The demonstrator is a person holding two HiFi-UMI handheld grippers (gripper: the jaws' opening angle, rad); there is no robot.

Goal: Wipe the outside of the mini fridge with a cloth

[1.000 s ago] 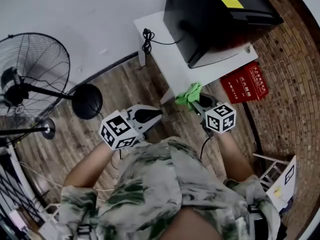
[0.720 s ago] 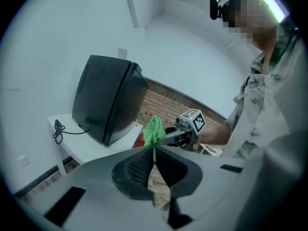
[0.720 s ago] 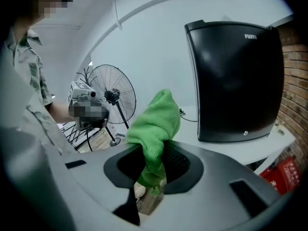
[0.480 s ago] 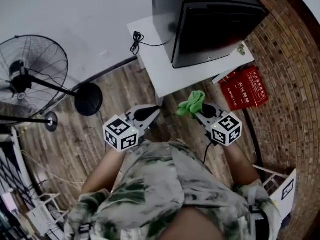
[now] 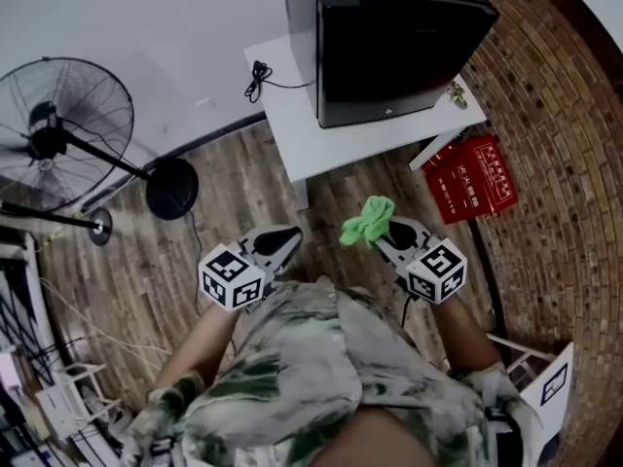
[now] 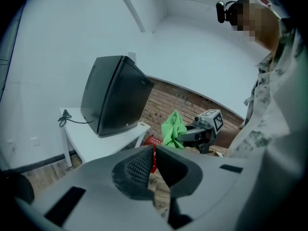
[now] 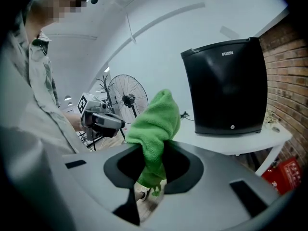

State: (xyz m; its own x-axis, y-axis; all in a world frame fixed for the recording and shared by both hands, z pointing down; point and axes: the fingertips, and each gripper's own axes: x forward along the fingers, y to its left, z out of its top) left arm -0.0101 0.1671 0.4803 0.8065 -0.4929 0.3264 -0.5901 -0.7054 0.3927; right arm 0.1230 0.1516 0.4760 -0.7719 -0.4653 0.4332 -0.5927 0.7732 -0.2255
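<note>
The mini fridge (image 5: 389,42) stands on the white worktop (image 5: 292,134) at the upper centre of the head view. One second ago it was at the upper right and tilted, so the view has turned to face it squarely. The green cloth (image 5: 368,222) now lies lower in the frame, apart from the worktop edge and well apart from the fridge. I judge that the wiping has not yet begun. My right hand-held gripper (image 5: 382,233) is clamped on the cloth, which stands up out of its jaws and points towards the fridge. My left hand-held gripper (image 5: 280,242) has its jaws together with nothing between them. It is beside the right one, and both are close to the body.
</note>
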